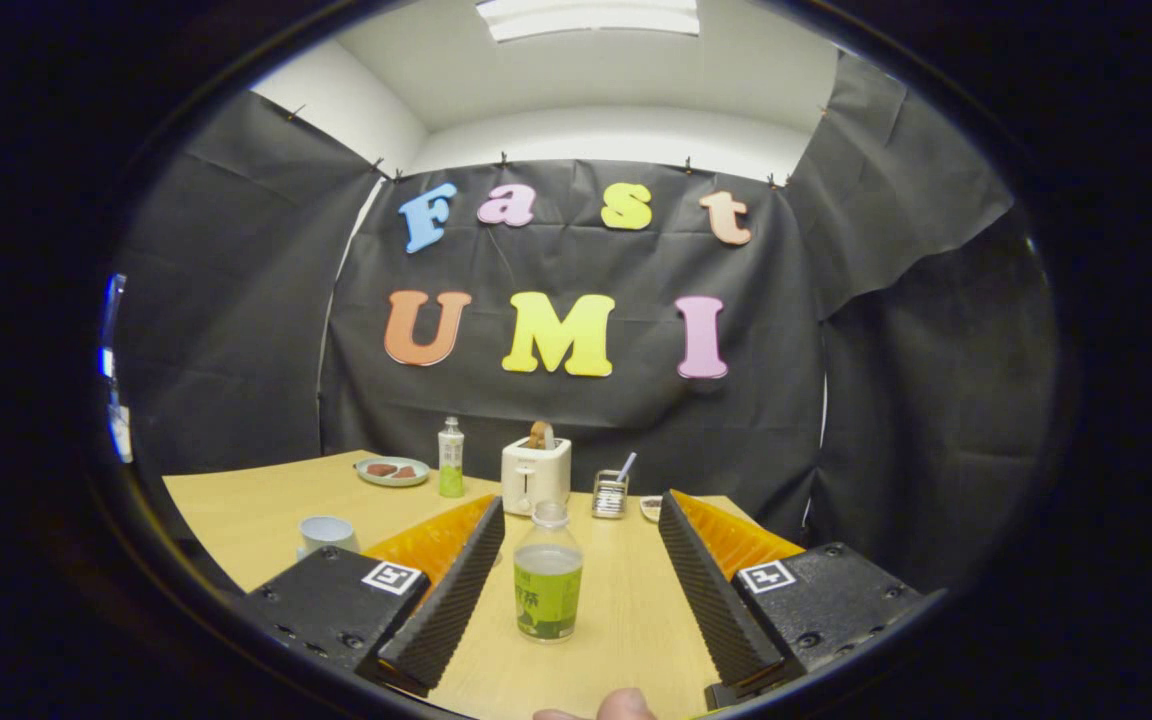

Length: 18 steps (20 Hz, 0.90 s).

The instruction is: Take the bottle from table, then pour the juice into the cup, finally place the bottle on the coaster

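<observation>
Tongs [581, 540] spread around one bottle [547, 575], one cup [326, 533]

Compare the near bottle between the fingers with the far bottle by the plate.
The near bottle stands between the open gripper's jaws, touching neither; the far bottle stands beyond them, between the plate and the toaster. The near one looks squat and wide, the far one slim. The near one's cap looks clear or pale; the far one's looks white. Both stand upright, capped, with green lower parts.
</observation>
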Each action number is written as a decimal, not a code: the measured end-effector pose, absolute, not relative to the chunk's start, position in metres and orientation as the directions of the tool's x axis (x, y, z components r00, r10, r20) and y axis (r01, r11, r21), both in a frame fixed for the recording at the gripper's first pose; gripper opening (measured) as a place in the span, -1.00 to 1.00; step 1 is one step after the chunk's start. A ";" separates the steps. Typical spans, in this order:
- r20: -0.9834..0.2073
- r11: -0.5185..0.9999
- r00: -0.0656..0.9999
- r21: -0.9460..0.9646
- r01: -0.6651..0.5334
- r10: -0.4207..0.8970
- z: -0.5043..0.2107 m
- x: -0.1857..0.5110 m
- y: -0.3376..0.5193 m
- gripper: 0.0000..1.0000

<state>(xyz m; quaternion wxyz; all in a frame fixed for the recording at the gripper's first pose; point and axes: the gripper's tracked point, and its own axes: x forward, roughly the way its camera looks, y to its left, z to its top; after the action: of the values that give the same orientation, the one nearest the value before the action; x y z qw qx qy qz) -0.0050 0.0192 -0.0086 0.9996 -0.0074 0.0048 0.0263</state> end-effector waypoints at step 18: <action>-0.172 0.998 0.985 0.062 -0.014 0.025 -0.110 0.049 0.047 0.99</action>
<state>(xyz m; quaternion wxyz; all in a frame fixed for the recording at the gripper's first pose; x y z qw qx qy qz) 0.0495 0.0467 -0.1098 0.9957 0.0303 0.0867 0.0097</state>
